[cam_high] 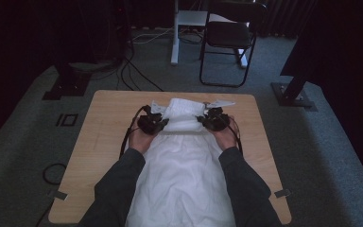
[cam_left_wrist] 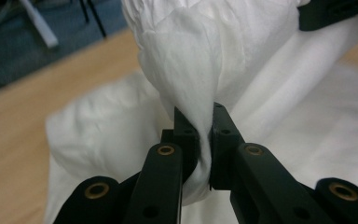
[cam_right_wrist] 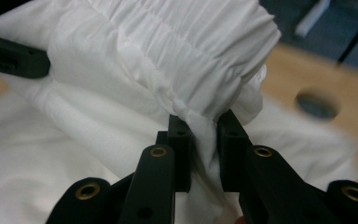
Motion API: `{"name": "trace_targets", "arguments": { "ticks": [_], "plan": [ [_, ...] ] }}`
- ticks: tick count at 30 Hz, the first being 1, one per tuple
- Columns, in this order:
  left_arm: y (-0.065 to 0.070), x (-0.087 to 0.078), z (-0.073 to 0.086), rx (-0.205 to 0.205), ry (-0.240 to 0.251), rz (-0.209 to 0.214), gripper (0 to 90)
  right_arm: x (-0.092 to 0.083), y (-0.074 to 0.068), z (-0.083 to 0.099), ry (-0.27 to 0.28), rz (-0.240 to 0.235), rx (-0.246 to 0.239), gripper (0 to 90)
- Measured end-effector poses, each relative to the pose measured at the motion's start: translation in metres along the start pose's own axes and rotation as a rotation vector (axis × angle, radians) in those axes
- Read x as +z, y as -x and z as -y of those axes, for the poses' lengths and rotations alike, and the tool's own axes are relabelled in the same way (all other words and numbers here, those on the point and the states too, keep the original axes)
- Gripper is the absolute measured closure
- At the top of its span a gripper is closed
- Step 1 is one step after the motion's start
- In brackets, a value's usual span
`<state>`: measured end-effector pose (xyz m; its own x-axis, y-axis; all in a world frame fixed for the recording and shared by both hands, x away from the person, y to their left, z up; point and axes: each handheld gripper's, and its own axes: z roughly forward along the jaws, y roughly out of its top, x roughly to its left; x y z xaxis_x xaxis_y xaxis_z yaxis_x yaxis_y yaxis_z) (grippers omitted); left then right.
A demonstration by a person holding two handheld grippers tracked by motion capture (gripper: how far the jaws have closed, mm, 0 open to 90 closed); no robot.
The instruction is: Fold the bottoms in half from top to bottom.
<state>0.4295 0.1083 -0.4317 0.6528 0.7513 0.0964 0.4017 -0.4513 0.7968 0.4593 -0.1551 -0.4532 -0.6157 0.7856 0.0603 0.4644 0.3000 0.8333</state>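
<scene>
A white garment (cam_high: 182, 165) with a gathered elastic band lies along the wooden table (cam_high: 104, 127), from its far half to the near edge. My left gripper (cam_high: 163, 124) is shut on the band's left side; in the left gripper view its jaws pinch a bunched fold of the white garment (cam_left_wrist: 200, 79), left gripper (cam_left_wrist: 200, 140). At the band's right side my right gripper (cam_high: 202, 120) is shut too, and in the right gripper view the ruffled white garment (cam_right_wrist: 168, 60) is squeezed between the pads, right gripper (cam_right_wrist: 205, 140). The band hangs lifted between both grippers.
A black folding chair (cam_high: 229, 38) and a white desk leg (cam_high: 175, 33) stand on the grey carpet beyond the table. Black stand bases (cam_high: 66, 85) sit at left and right, with cables (cam_high: 132, 71) on the floor. A round hole (cam_right_wrist: 318, 103) shows in the tabletop.
</scene>
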Motion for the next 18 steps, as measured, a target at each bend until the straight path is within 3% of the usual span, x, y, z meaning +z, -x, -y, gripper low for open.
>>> {"name": "trace_targets", "arguments": {
  "ticks": [3,5,9,11,14,15,18],
  "plan": [
    [0.010,-0.028,-0.013,0.032,0.070,0.015,85.0,-0.038,-0.008,-0.019,0.078,0.007,-0.063,79.4],
    [0.018,-0.048,-0.016,0.033,0.112,0.056,84.9,-0.059,-0.015,-0.025,0.103,0.005,-0.095,79.5],
    [0.030,-0.065,-0.002,0.049,0.127,0.134,84.8,-0.087,-0.028,-0.018,0.104,-0.010,-0.155,79.4],
    [0.036,-0.061,0.013,0.056,0.089,0.146,84.8,-0.092,-0.034,-0.009,0.085,-0.018,-0.172,79.3],
    [0.041,-0.050,0.037,0.021,0.029,0.205,84.7,-0.087,-0.045,0.018,0.012,-0.024,-0.211,79.3],
    [0.044,-0.043,0.049,0.001,0.001,0.229,84.6,-0.085,-0.047,0.025,-0.004,-0.030,-0.213,79.4],
    [0.055,-0.026,0.076,0.016,-0.082,0.249,84.3,-0.075,-0.049,0.058,-0.070,-0.070,-0.187,78.9]
  ]
}}
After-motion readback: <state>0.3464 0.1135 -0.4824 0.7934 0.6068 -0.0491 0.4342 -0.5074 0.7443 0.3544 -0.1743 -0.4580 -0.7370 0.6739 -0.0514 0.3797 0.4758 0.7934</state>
